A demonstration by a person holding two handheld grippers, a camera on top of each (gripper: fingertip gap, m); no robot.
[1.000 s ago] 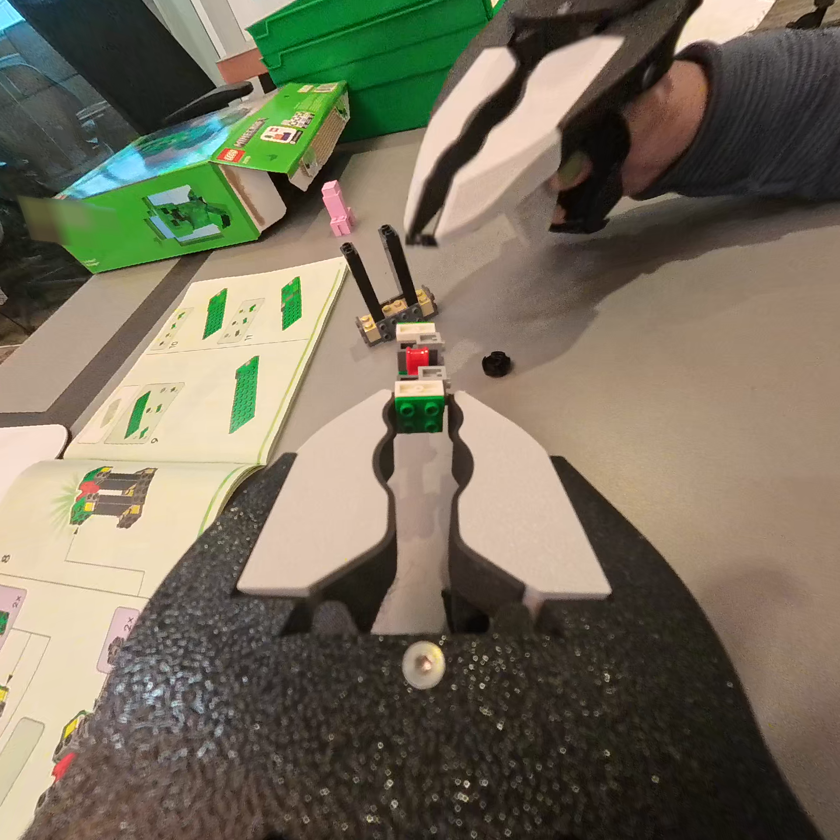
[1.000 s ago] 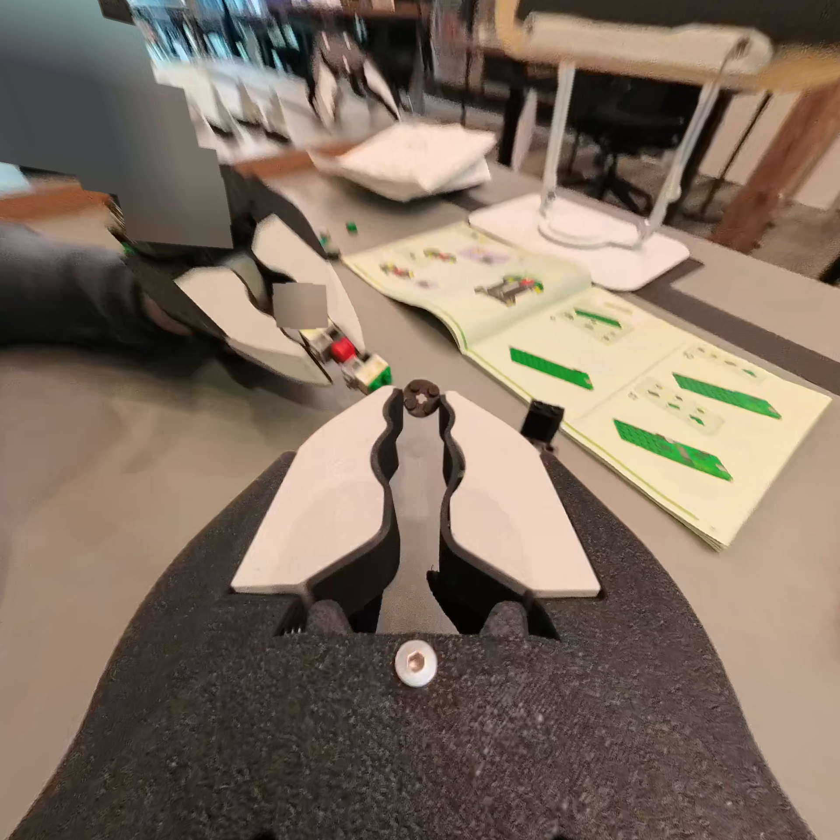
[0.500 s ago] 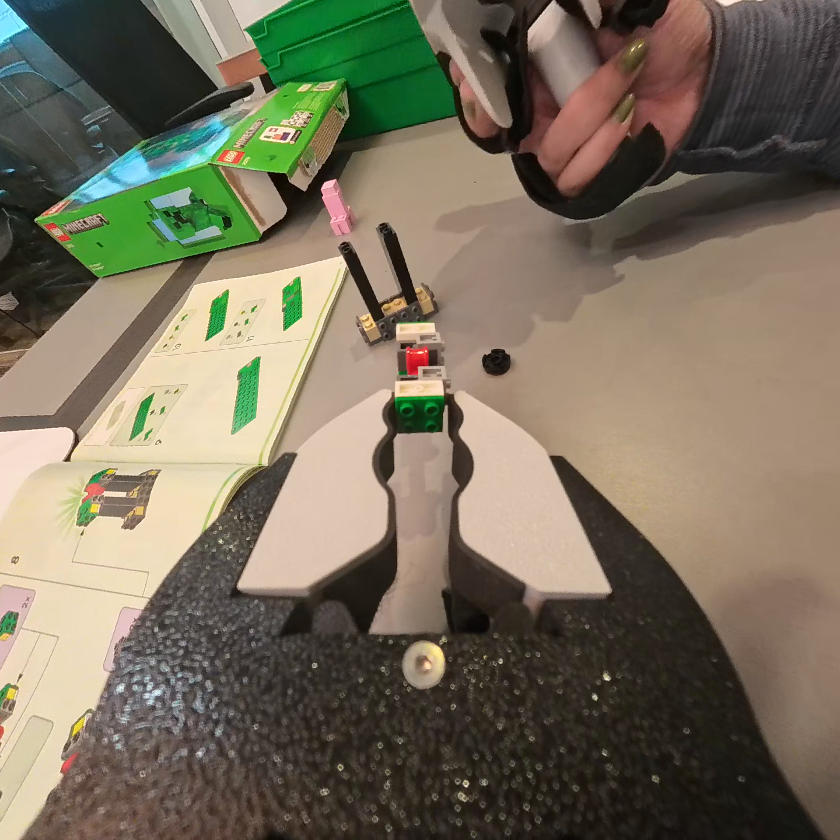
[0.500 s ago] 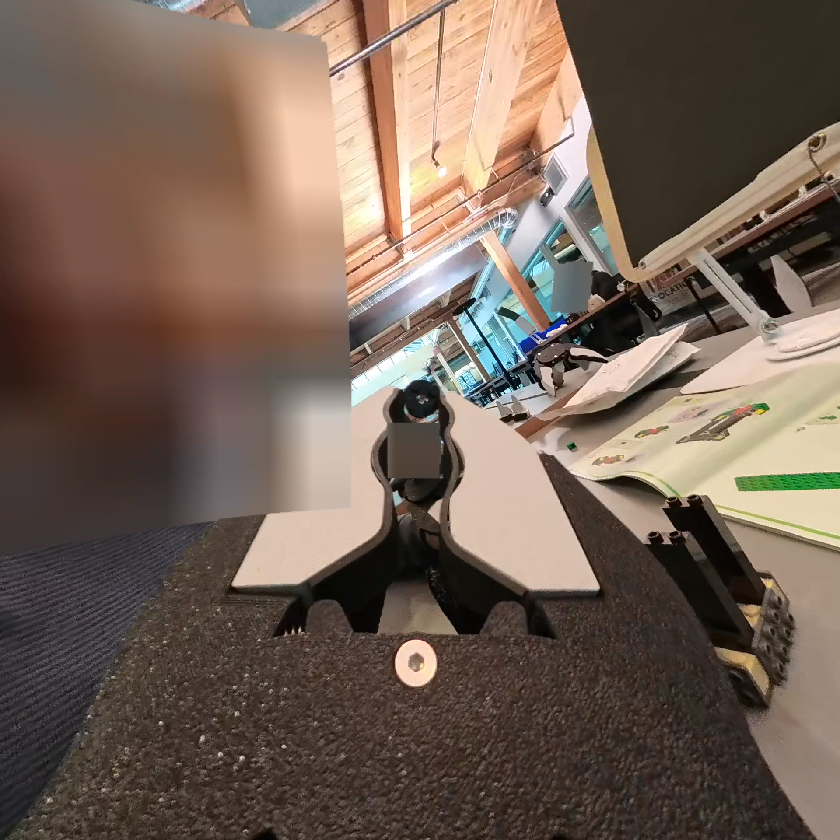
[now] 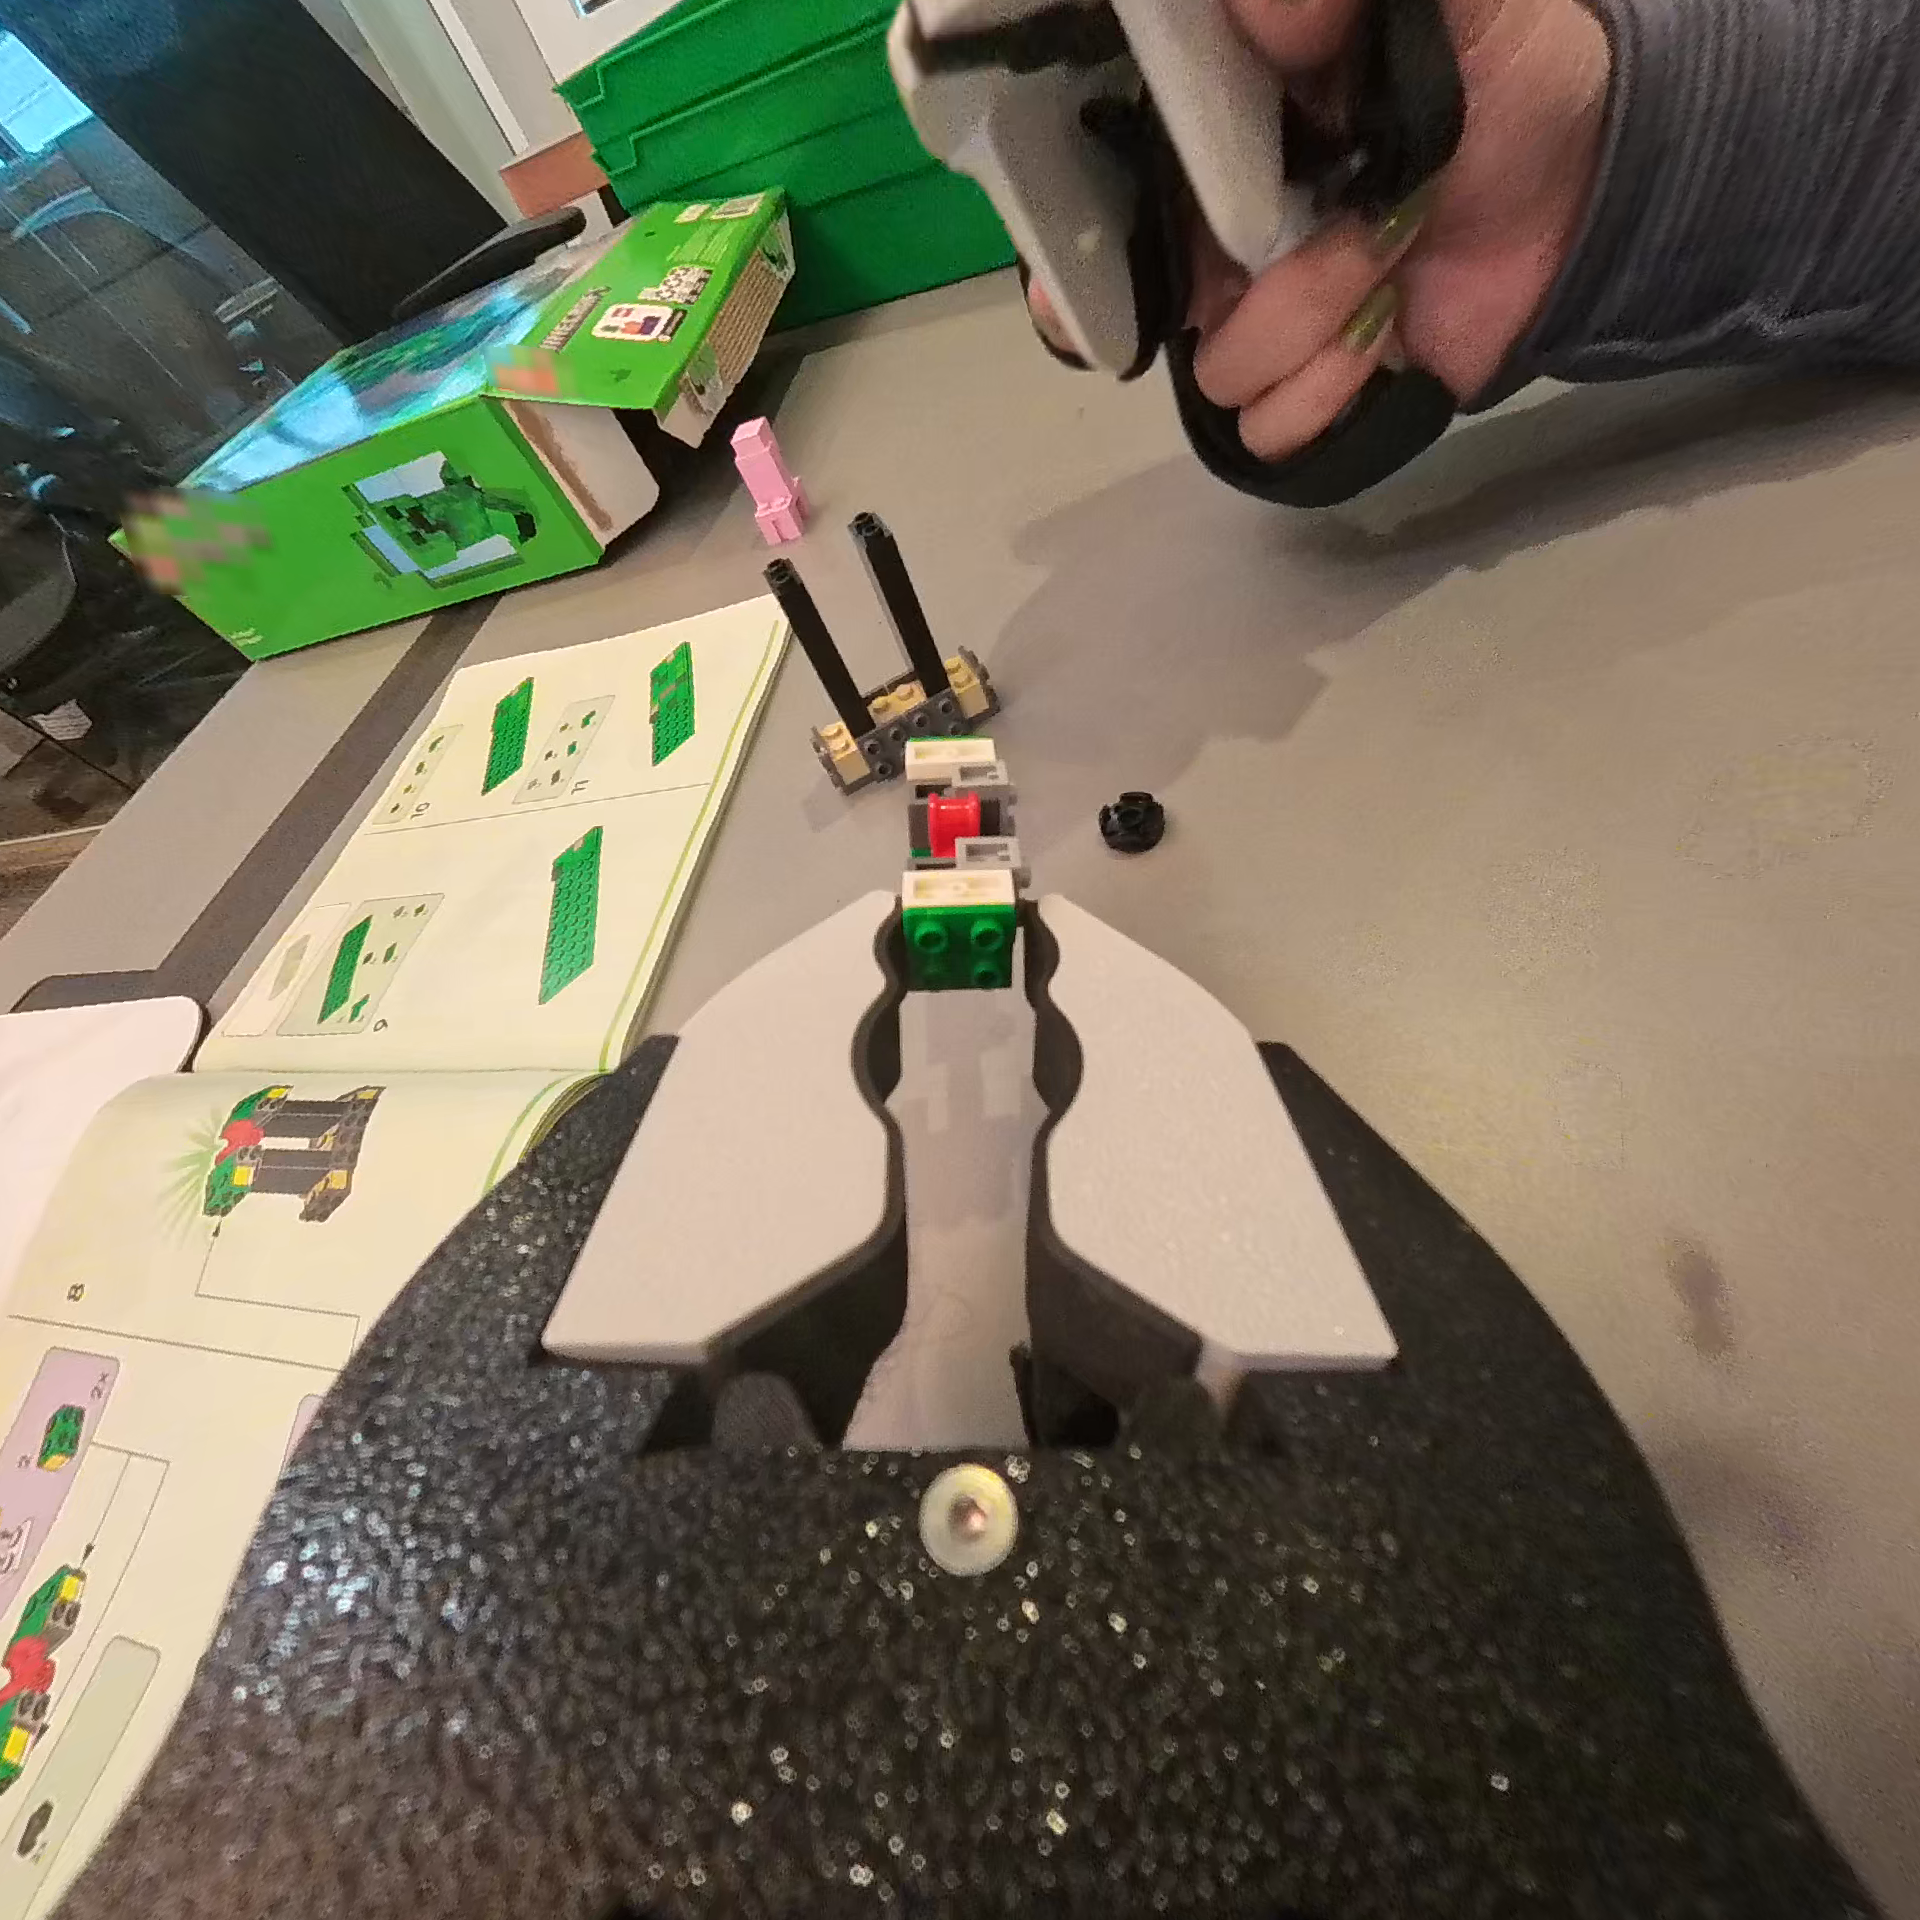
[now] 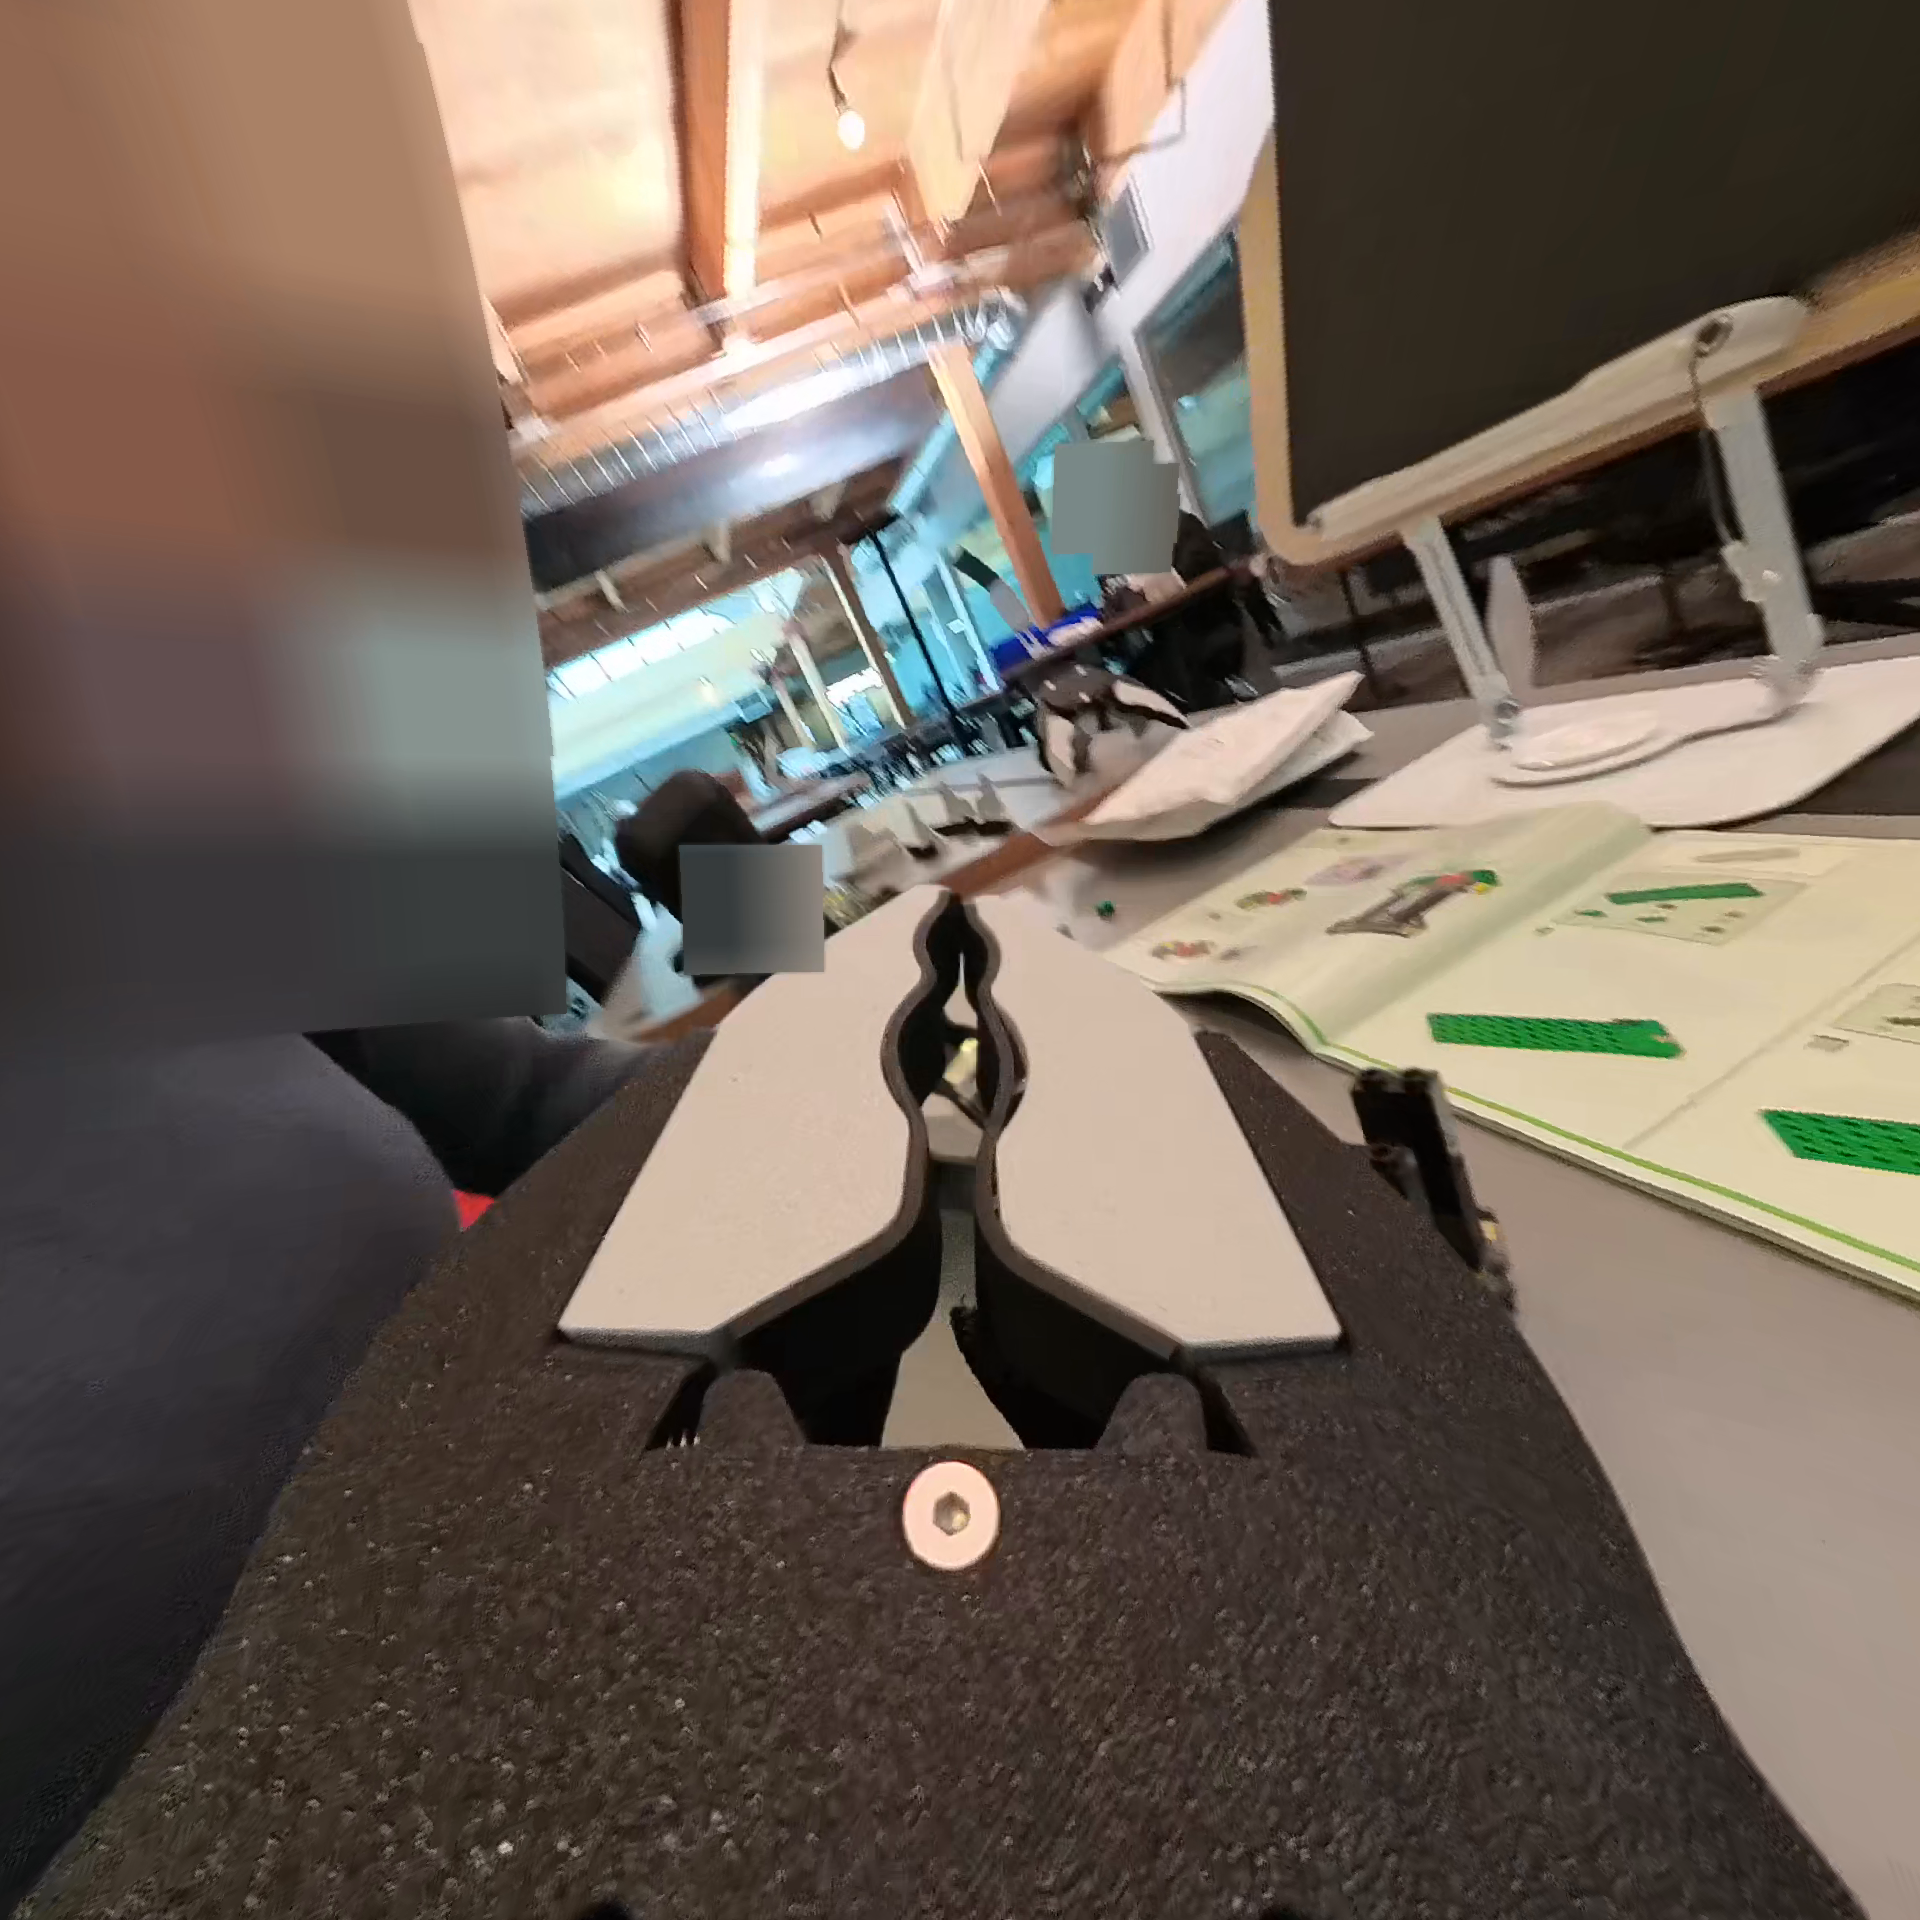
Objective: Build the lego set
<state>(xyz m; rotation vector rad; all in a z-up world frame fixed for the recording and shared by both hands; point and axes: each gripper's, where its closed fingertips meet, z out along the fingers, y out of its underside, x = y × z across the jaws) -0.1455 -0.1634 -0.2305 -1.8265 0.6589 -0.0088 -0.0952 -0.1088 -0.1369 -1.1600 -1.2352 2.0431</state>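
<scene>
My left gripper point(image 5: 961, 940) is shut on a small lego assembly point(image 5: 958, 873) with a green brick, white and grey bricks and a red piece, and holds it low over the grey table point(image 5: 1507, 935). A black round piece point(image 5: 1130, 821) lies on the table just right of it. A base with two black pillars point(image 5: 894, 665) stands beyond, and a pillar also shows in the right wrist view point(image 6: 1423, 1164). My right gripper point(image 6: 951, 920) is lifted off the table and points upward. Its jaws are together and no piece shows between the tips. The hand point(image 5: 1455, 239) holding it is at the top right of the left wrist view.
An open instruction booklet point(image 5: 520, 852) lies left of the build and also shows in the right wrist view point(image 6: 1558, 987). A green lego box point(image 5: 436, 488), a pink figure point(image 5: 769, 483) and green bins point(image 5: 790, 114) stand behind. A white monitor stand point(image 6: 1610, 748) and white bags point(image 6: 1226, 758) lie beyond the booklet. Left tips to right tips: about 12 cm. Left tips and right tips are each some 25 cm from the pink figure point(image 5: 769, 483).
My right gripper's jaws have closed further, and the black round piece seen at its tips half a second ago no longer shows. The left gripper and its assembly have not moved.
</scene>
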